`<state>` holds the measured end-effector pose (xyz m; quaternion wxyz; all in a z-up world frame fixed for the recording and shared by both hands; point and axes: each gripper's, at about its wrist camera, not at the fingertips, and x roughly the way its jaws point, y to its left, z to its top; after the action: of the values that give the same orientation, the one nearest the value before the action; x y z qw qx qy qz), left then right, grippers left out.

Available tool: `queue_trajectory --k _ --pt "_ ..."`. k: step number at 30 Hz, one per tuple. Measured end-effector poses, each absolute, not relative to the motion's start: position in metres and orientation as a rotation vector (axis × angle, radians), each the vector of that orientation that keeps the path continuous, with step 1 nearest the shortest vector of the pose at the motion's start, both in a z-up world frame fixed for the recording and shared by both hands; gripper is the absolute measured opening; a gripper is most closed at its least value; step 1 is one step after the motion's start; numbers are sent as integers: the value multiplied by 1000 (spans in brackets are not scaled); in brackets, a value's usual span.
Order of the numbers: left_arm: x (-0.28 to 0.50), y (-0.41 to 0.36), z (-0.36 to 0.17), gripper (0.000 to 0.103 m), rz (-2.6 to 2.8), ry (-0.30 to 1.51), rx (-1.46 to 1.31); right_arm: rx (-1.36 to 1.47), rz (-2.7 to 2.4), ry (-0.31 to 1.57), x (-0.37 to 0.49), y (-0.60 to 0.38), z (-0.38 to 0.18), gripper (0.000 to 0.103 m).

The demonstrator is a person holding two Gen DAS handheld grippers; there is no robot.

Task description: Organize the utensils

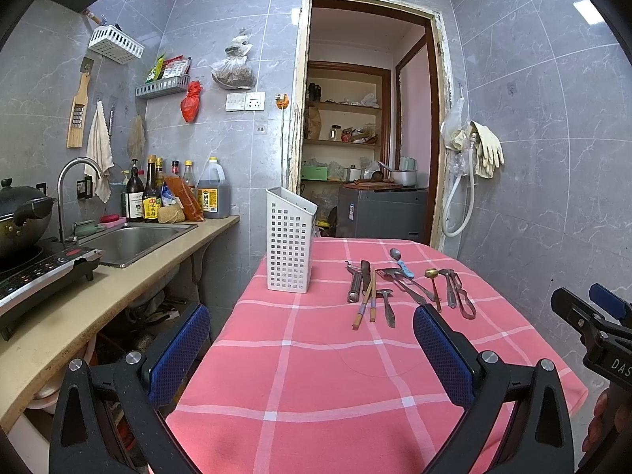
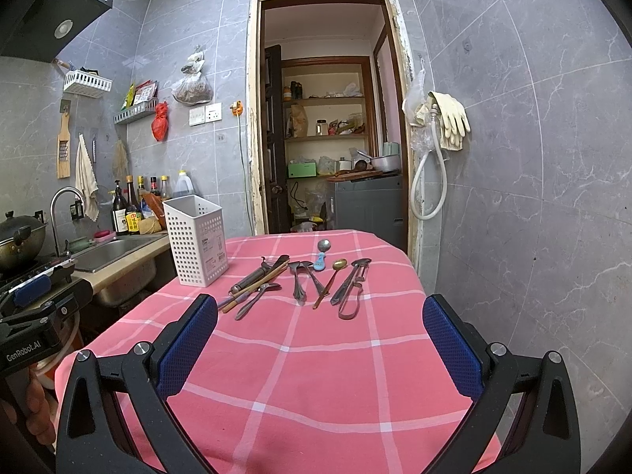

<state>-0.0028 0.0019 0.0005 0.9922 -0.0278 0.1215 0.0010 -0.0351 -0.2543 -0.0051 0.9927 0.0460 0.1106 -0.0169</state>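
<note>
Several utensils lie in a loose row on the pink checked tablecloth [image 1: 316,375] [image 2: 316,375]: chopsticks [image 1: 365,302] [image 2: 256,282], a blue-handled spoon [image 1: 402,264] [image 2: 322,254], a gold spoon [image 1: 433,284] [image 2: 331,276], forks and peelers [image 2: 349,288]. A white perforated utensil holder [image 1: 289,243] [image 2: 197,239] stands upright at the table's far left, empty as far as I can see. My left gripper [image 1: 312,345] is open above the table's near end. My right gripper [image 2: 320,339] is open too, nothing between its fingers. Both sit short of the utensils.
A counter with a steel sink [image 1: 134,241] [image 2: 114,251], bottles [image 1: 152,197] and an induction hob [image 1: 35,272] runs along the left. A doorway [image 1: 367,118] opens behind the table. The tiled wall [image 2: 533,158] with hanging gloves [image 2: 450,120] borders the right.
</note>
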Motion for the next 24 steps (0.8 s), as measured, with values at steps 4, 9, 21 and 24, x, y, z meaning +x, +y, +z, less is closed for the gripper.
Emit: queue_trajectory --k 4,9,21,24 --pt "-2 2 0 103 1 243 -56 92 -34 223 -35 -254 -5 102" --pt "-2 2 0 103 2 243 -56 92 -34 223 -35 -254 -5 102" --pt "-3 0 0 103 0 248 -54 94 -34 223 -35 -254 -5 102" --pt "-3 -1 -1 103 -4 251 -47 92 -36 221 -33 -257 -3 102"
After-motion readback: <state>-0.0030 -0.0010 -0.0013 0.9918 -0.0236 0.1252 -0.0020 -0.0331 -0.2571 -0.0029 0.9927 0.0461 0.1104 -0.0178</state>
